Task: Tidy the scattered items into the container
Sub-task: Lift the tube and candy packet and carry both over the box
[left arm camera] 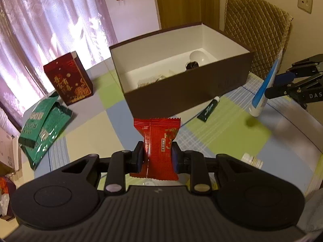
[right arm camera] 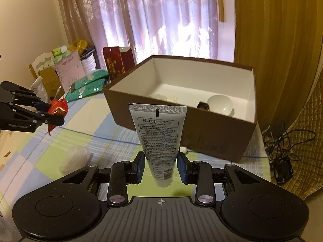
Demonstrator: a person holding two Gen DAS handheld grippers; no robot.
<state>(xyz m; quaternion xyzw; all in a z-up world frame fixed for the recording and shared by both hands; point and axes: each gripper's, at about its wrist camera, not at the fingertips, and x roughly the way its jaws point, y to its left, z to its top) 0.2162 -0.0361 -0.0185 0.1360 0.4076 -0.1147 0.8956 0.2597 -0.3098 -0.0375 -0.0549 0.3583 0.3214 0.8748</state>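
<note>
Left claw: closed on a red snack packet, held upright at its waist, lifted above the checked bench, just short of the brown cardboard box. Right claw: pads either side of a white hand-cream tube, crimped end up, cap end down; contact looks slight, tube raised in front of the box's near wall. Box contents: white bowl, small dark object, pale wrapped items. On the bench: small green tube against the box's base, green foil packets, red gift carton, white ribbed cap, clear crumpled wrapper. Behind: quilted chair, pink curtains.
</note>
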